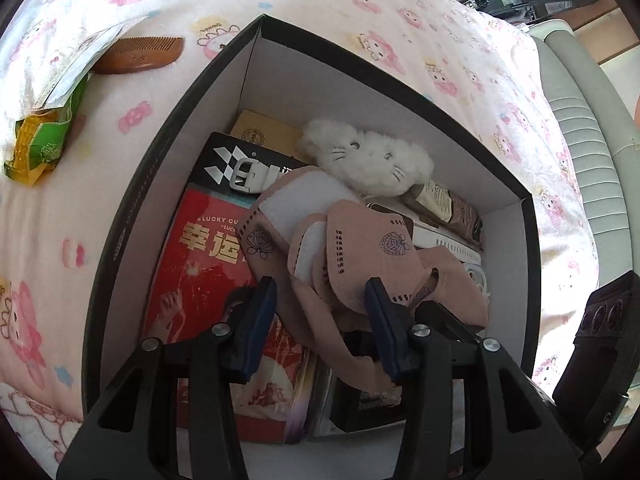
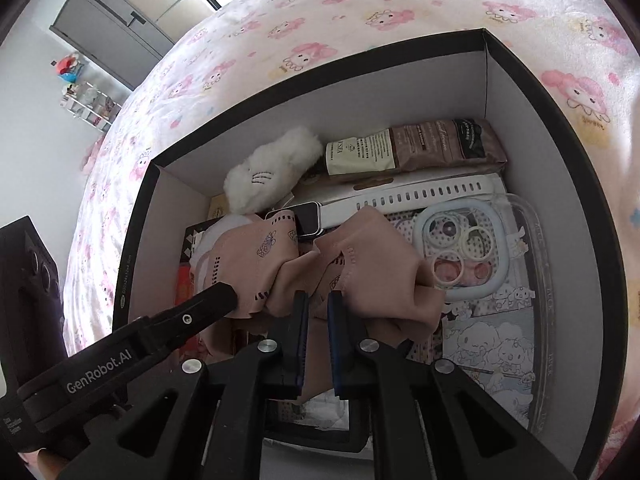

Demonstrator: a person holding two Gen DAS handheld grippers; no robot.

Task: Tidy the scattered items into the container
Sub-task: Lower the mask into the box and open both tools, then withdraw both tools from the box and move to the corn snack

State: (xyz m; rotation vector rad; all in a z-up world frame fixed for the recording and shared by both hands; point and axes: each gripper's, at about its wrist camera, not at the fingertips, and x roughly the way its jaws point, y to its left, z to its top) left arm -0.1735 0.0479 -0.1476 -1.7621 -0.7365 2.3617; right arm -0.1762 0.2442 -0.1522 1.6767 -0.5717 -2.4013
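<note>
The pink masks [image 2: 352,264] lie bunched inside the black box [image 1: 120,236] on the bed [image 1: 360,8], with no clear long axis. The right gripper [image 2: 318,312] is clenched on their cloth; the left gripper [image 1: 320,296] stands released around them. A comb [image 1: 140,54] lies at 10 o'clock, outside the box.

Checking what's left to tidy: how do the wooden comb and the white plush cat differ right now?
The wooden comb lies outside on the bedspread; the white plush cat is already inside the black box. The comb is flat, brown and hard-looking; the cat is fluffy and white. Neither is gripped.
</note>
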